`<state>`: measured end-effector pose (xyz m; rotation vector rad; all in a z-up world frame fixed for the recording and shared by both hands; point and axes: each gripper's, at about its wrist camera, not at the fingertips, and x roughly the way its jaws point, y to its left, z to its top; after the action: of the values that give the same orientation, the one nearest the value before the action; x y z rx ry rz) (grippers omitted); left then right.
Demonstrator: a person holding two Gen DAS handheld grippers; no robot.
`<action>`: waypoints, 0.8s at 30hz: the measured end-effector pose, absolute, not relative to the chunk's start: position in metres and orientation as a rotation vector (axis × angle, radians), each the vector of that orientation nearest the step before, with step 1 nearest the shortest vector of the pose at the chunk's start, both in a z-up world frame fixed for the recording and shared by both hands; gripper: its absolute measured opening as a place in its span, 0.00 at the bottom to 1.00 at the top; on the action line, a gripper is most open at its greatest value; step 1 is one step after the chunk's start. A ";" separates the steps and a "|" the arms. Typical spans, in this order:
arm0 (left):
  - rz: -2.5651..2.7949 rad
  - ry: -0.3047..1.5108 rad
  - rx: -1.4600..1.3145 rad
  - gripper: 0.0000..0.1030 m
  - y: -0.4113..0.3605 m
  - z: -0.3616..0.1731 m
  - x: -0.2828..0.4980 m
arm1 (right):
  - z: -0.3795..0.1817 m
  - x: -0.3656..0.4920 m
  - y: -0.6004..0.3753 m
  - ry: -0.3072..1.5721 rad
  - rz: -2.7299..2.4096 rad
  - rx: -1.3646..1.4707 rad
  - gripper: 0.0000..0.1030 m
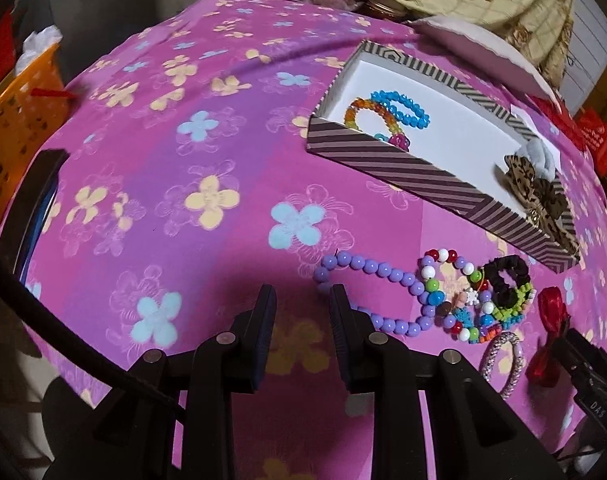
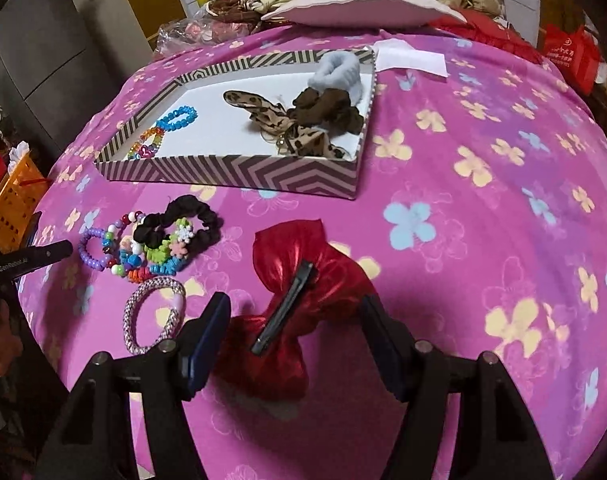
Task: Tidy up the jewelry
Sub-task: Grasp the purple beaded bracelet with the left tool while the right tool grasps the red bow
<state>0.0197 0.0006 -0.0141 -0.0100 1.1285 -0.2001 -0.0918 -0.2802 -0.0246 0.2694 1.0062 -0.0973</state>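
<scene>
We've got the right gripper (image 2: 295,316) spread wide, straddling the red bow (image 2: 291,280) clip-side up for a pinch. Left gripper (image 1: 302,300) parted, empty, beside the beads (image 1: 383,276). Box (image 2: 231,170) just beyond.

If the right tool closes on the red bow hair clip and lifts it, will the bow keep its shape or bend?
The red bow looks like thin shiny fabric, so its loops would probably crumple between the fingers of the right tool. The dark clip bar along its back seems rigid and should hold the middle straight. It is likely light and unlikely to roll.
</scene>
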 end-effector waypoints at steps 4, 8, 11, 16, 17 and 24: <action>-0.205 1.128 0.004 0.43 -0.003 -0.020 0.026 | -0.026 -0.090 -0.279 1.003 -0.098 0.254 0.69; -0.201 1.137 0.036 0.43 -0.011 -0.024 0.032 | -0.026 -0.087 -0.279 1.000 -0.094 0.237 0.69; -0.197 1.116 0.086 0.30 -0.018 -0.025 0.032 | -0.026 -0.086 -0.275 0.993 -0.090 0.196 0.52; -0.259 1.133 0.053 0.14 -0.016 -0.024 0.035 | -0.025 -0.087 -0.276 0.992 -0.066 0.176 0.25; -0.278 1.138 0.039 0.14 -0.015 -0.022 0.035 | -0.023 -0.088 -0.277 0.991 -0.063 0.180 0.23; -0.333 1.060 0.027 0.14 -0.016 0.017 0.025 | 0.006 -0.098 -0.282 0.927 -0.030 0.213 0.19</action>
<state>0.0251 -0.0165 0.0174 0.0270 1.0604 -0.3334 -0.0980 -0.2820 0.0060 0.2133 0.9269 -0.0302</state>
